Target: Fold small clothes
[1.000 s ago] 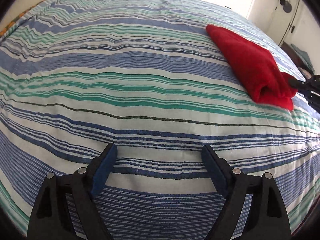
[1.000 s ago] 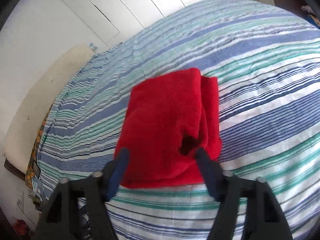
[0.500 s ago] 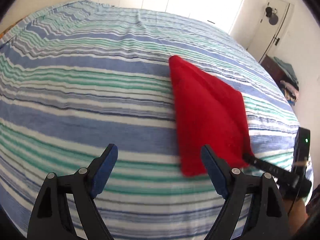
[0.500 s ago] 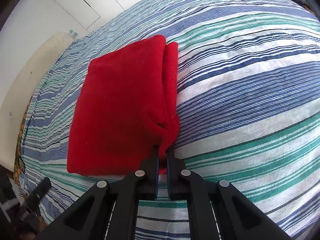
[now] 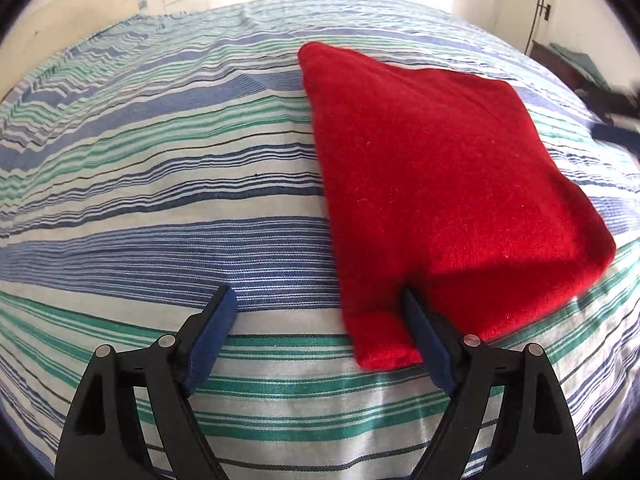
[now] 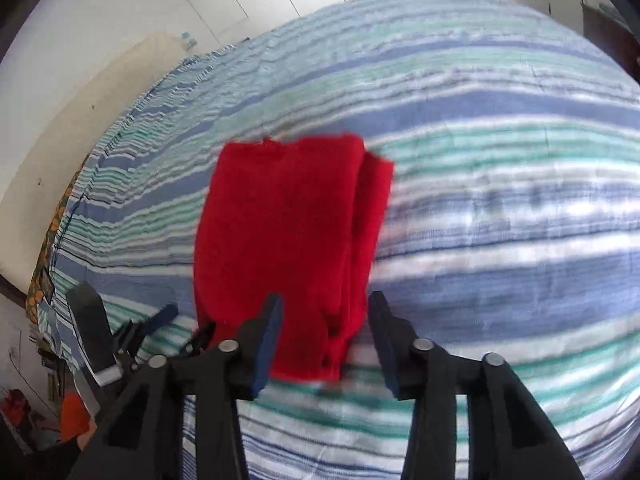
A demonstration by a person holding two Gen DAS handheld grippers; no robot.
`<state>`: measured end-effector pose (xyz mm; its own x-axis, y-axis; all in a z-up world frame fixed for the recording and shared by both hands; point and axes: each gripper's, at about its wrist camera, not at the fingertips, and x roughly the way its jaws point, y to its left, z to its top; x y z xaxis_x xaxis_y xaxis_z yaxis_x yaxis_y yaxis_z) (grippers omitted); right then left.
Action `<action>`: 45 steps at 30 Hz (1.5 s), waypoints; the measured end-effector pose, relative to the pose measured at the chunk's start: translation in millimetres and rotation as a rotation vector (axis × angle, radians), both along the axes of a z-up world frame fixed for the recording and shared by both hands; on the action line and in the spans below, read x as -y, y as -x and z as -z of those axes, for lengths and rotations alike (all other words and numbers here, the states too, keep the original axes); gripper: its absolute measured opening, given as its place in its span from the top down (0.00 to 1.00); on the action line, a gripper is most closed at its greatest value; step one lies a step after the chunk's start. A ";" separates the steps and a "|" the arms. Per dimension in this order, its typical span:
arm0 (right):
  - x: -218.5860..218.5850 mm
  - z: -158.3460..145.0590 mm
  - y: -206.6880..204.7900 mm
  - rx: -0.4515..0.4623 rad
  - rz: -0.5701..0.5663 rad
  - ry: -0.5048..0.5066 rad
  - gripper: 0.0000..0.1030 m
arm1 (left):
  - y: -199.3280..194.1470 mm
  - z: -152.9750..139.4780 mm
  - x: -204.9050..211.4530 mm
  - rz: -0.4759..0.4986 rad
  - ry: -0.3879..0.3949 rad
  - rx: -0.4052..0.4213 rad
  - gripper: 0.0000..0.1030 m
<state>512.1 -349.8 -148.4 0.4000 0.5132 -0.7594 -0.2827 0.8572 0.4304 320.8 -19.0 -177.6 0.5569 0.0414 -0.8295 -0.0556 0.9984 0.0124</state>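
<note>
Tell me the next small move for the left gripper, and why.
Probably slide the left gripper a little toward the red cloth and close on its near corner. Its jaws stand open, and one finger already sits at that corner. The right gripper has just been opening, the folded cloth between its jaws but no longer pinched, lying on the bed.

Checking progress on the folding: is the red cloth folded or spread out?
Folded. The red cloth lies on the striped bedspread as a compact thick rectangle, and the right wrist view shows stacked layers along one edge.
</note>
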 end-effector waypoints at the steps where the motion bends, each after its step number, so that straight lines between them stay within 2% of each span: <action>1: -5.3 -2.6 -15.8 0.003 0.001 -0.006 0.51 | -0.4 -0.1 1.3 -0.001 0.001 -0.002 0.17; 3: -15.0 7.8 -49.5 -0.030 0.011 -0.010 0.51 | -3.5 -2.4 0.7 -0.004 0.009 -0.007 0.16; 5: -24.6 33.9 -80.4 -0.104 0.054 -0.003 0.54 | -5.3 -1.4 -2.5 -0.001 0.014 -0.006 0.16; 7: -25.6 56.2 -94.4 -0.164 0.067 -0.031 0.90 | -3.2 -1.1 -5.7 0.008 0.023 -0.002 0.16; 8: -24.2 52.6 -94.0 -0.144 0.078 -0.046 0.95 | -1.9 -0.8 -8.0 0.009 0.035 0.002 0.15; 10: -16.5 38.3 -84.4 -0.067 0.106 -0.056 0.95 | -0.4 0.8 -10.1 0.003 0.058 0.011 0.14; 11: -14.1 40.6 -82.3 -0.062 0.129 -0.018 0.95 | -1.0 1.9 -10.6 0.001 0.060 0.012 0.13; 14: -18.6 78.1 -85.3 -0.178 0.097 0.101 0.95 | -2.7 -0.3 -9.6 0.000 0.045 0.004 0.12; 16: -18.5 78.6 -83.4 -0.164 0.098 0.100 0.95 | -0.7 -6.6 -11.7 0.001 0.040 -0.012 0.10; 18: -12.7 69.3 -78.6 -0.154 0.113 0.073 0.83 | 4.8 -15.0 -15.4 0.003 0.038 -0.022 0.10; 20: -5.3 53.2 -66.6 -0.115 0.116 0.071 0.77 | 15.6 -25.7 -18.9 0.005 0.032 -0.013 0.10; 23: 4.2 17.0 -30.6 -0.013 0.077 0.073 0.77 | 41.7 -37.1 -21.4 0.003 0.015 0.007 0.10; 25: 2.3 -4.6 5.2 0.023 0.039 -0.012 0.77 | 55.0 -37.6 -22.1 -0.004 0.026 0.007 0.09; 27: -1.6 -7.4 42.2 0.025 -0.029 -0.130 0.77 | 61.6 -30.4 -20.1 -0.009 0.022 -0.020 0.09; 28: -9.3 -1.0 54.5 0.026 -0.050 -0.130 0.77 | 64.4 -24.2 -18.5 -0.012 0.006 -0.044 0.09; 29: -22.5 14.6 58.4 0.001 -0.056 -0.067 0.77 | 67.3 -17.2 -17.0 -0.021 -0.021 -0.076 0.09; 30: -25.8 40.3 62.5 -0.068 -0.042 0.022 0.77 | 67.0 -12.2 -16.9 -0.027 -0.039 -0.100 0.09; 31: -24.3 64.4 64.8 -0.142 -0.017 0.068 0.78 | 72.6 -11.1 -17.9 -0.032 -0.045 -0.112 0.09; 32: -13.0 70.9 71.1 -0.133 0.027 0.017 0.80 | 81.8 -14.7 -20.2 -0.034 -0.037 -0.102 0.09; 33: -4.5 63.5 77.7 -0.111 0.069 -0.002 0.80 | 88.0 -18.5 -22.8 -0.032 -0.029 -0.089 0.09; 34: -2.5 53.2 83.8 -0.102 0.092 0.032 0.78 | 94.8 -22.2 -25.2 -0.031 -0.023 -0.077 0.09; 36: -6.0 24.4 101.0 -0.044 0.125 0.158 0.51 | 102.5 -24.3 -27.1 -0.036 -0.020 -0.069 0.09; 38: -8.1 -0.6 118.1 0.032 0.131 0.230 0.37 | 104.5 -21.5 -26.8 -0.037 -0.020 -0.071 0.09; 41: -8.2 -24.0 141.4 0.100 0.156 0.329 0.35 | 105.8 -15.0 -25.8 -0.048 -0.027 -0.094 0.09; 45: 6.3 -26.4 161.9 0.091 0.171 0.369 0.35 | 110.1 -11.5 -28.6 -0.068 -0.009 -0.109 0.09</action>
